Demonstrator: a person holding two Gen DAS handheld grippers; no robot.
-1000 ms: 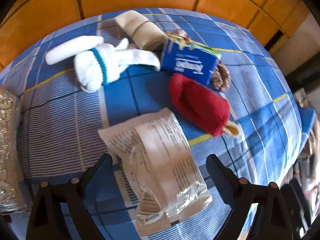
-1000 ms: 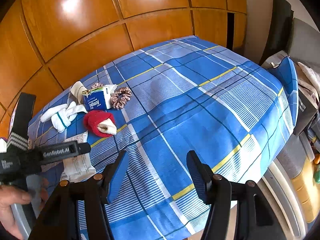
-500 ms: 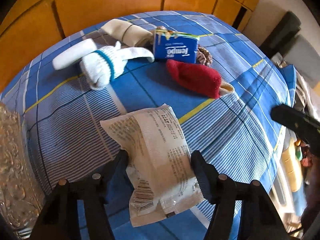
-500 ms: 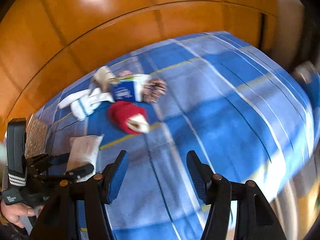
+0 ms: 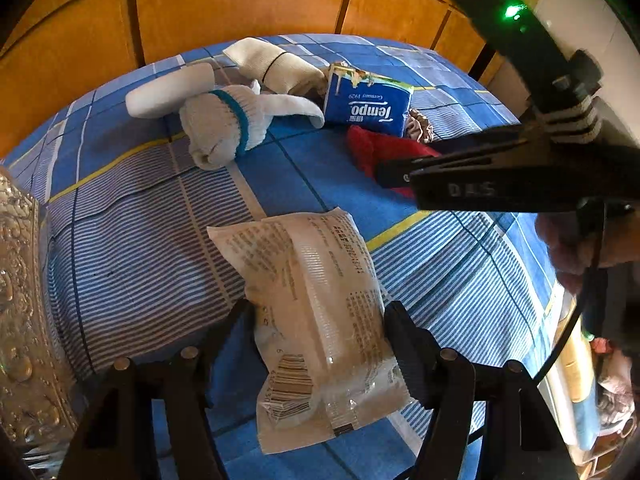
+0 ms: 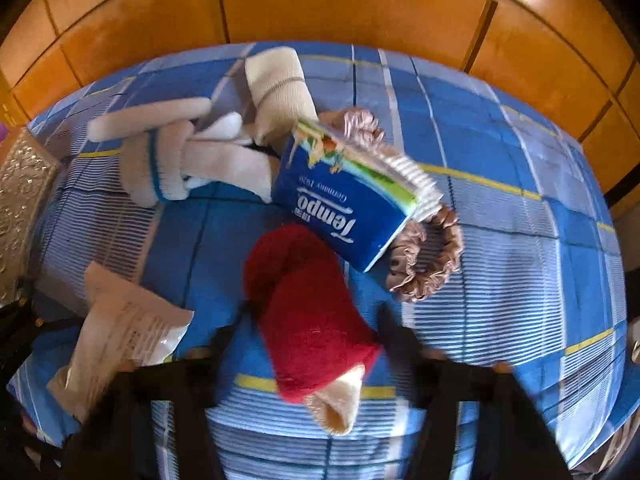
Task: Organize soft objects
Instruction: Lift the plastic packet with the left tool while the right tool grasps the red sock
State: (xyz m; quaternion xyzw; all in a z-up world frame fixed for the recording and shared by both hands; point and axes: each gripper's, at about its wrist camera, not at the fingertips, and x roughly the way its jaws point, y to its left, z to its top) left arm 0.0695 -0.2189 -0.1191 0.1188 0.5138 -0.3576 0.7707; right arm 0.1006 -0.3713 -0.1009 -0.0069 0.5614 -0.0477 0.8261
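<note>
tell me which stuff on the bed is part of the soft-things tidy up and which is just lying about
Part of the job:
- wrapped pack, pinched in the left gripper
- red sock, between the right gripper fingers
- white socks
- cream sock
- scrunchie
- tissue pack

Just lying about:
- silver embossed box
- checked bedcover
- wood panelling

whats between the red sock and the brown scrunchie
The blue Tempo tissue pack lies between them, overlapping the scrunchie and reaching the top of the red sock. The right wrist view shows it best.
</note>
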